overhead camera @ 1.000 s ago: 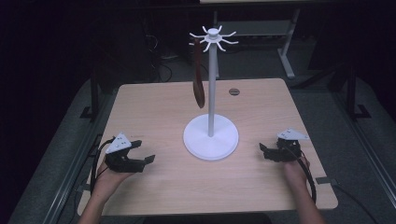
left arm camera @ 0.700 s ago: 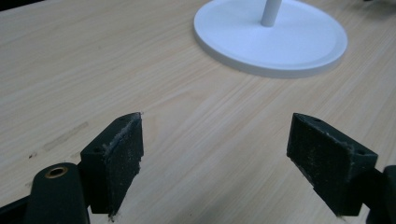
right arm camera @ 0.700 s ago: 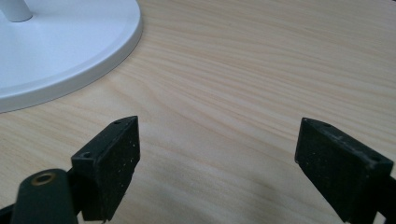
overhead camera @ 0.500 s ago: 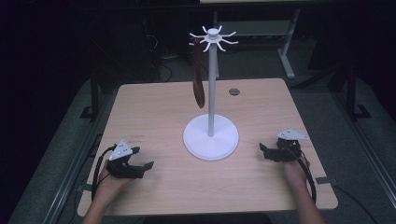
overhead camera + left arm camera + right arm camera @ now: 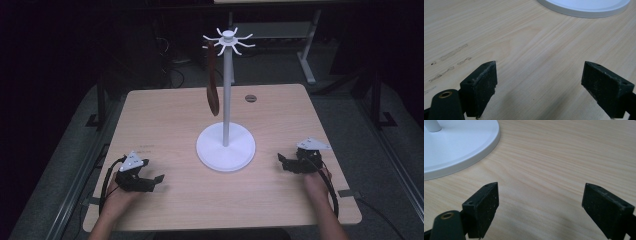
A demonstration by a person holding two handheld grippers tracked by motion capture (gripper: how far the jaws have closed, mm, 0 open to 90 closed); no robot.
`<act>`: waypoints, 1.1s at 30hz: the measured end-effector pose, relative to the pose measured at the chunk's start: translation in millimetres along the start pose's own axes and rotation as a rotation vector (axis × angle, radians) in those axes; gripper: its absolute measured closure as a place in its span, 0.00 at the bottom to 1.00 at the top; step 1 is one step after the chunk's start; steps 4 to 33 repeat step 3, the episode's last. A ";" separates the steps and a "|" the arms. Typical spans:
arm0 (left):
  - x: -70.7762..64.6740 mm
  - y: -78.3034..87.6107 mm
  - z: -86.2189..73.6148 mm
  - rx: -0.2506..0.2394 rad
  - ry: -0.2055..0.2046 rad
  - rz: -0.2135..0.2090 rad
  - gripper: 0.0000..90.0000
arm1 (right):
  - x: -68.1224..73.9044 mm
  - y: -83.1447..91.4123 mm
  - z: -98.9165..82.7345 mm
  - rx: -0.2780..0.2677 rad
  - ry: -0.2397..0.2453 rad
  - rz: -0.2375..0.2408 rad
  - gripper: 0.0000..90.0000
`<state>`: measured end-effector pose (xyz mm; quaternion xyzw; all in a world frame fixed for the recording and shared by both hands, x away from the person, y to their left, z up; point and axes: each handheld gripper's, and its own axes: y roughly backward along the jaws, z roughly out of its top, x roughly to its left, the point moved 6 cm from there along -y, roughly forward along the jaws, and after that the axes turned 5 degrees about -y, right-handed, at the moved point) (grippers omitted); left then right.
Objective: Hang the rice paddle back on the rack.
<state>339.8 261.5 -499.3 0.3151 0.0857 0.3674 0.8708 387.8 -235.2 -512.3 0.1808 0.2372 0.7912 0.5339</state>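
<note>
I see the left gripper [image 5: 150, 180] low on the pale wood-grain bench [image 5: 170, 120], matte black jaws apart, just widened, nothing between | right gripper [image 5: 286, 162] jaws apart, empty | white round-based stand [image 5: 226, 145] (spoked top) between them, mid-bench | brown leathery strap [image 5: 212, 82] hanging from a spoke

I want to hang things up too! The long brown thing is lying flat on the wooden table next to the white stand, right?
Not quite. The high view shows the long brown utensil hanging from a hook at the top of the white round-based stand, above the wooden table, not lying flat.
</note>
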 end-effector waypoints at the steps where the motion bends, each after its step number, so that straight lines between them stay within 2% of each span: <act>1: -0.6 -0.1 0.1 0.000 0.000 -0.001 0.14 | 0.1 -0.1 0.0 0.000 0.000 0.000 0.15; 33: -0.8 -0.2 0.1 0.001 -0.001 -0.002 0.14 | 0.0 -0.1 0.0 0.000 0.000 0.000 0.15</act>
